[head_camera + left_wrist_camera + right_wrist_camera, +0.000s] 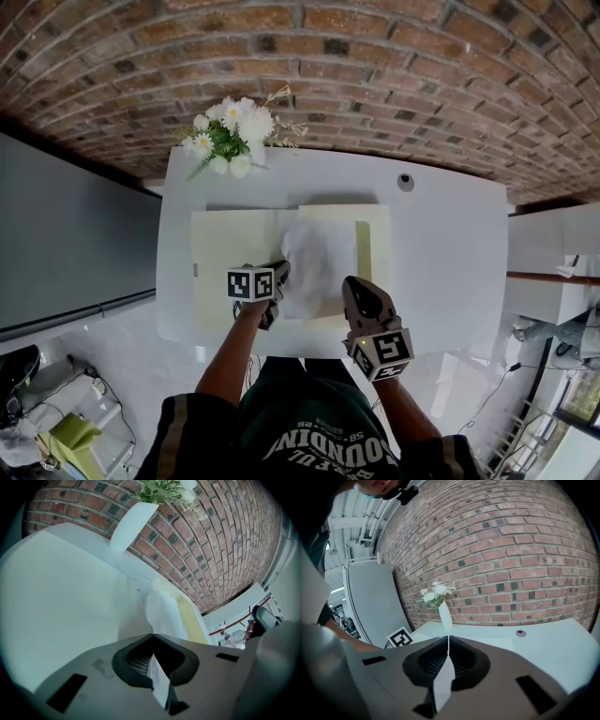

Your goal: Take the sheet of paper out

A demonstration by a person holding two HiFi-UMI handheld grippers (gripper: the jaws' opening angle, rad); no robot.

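Head view, sheet of paper (pixel 320 255), long axis toward the brick wall (pixel 394 66)

In the head view the left hand-held gripper (pixel 279 274) covers the near left corner of the sheet of paper (pixel 319 248). The right hand-held gripper (pixel 350 284) hides the near right corner of the pale yellow folder (pixel 225 253) under the sheet. The person's forearms (pixel 230 361) screen the middle of the table's (pixel 450 262) near edge. A small round thing (pixel 405 182) by the table's far edge is too small to tell. In the left gripper view the top edge cuts off the flowers (pixel 161 489) above the white vase (pixel 131 524). In the right gripper view that gripper's own body blocks the sheet and the near part of the table.
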